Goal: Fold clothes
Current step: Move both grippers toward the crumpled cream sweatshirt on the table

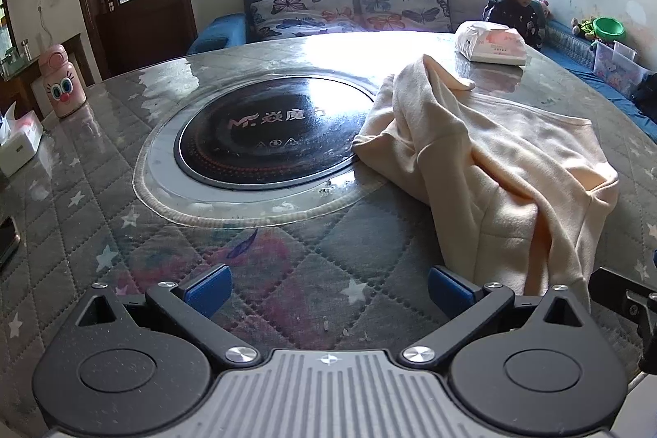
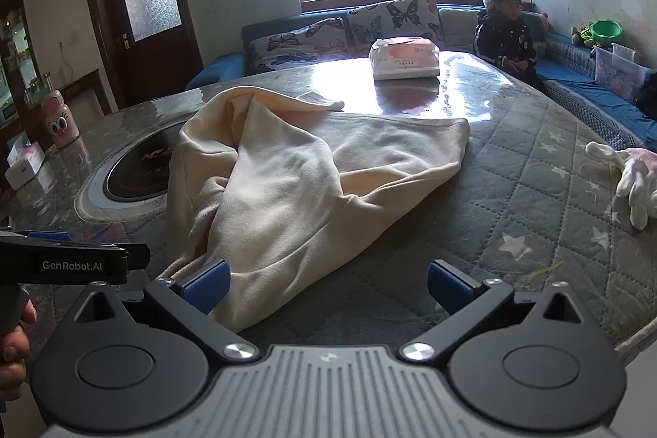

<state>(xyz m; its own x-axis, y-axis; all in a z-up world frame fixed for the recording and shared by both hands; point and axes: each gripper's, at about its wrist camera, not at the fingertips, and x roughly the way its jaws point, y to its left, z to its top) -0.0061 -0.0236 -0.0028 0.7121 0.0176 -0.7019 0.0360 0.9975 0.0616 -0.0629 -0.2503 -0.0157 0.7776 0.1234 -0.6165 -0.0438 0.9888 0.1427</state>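
A cream garment (image 1: 492,167) lies crumpled on the round quilted table (image 1: 123,200), with one sleeve reaching toward the far side. In the right wrist view the garment (image 2: 295,187) fills the middle of the table (image 2: 534,191). My left gripper (image 1: 326,290) is open and empty above the table's front edge, with the garment's near corner just right of its right finger. My right gripper (image 2: 326,288) is open, with the garment's near hem lying between the jaws beside the left finger (image 2: 207,288). The left gripper's body (image 2: 61,265) shows at the left of the right wrist view.
A black induction plate (image 1: 267,130) sits in the table's centre. A tissue pack (image 1: 490,42) lies at the far side. A pink bottle (image 1: 61,85) and a white box (image 1: 18,138) stand at the left. White gloves (image 2: 632,179) lie at the right. A child (image 2: 505,35) sits on the sofa behind.
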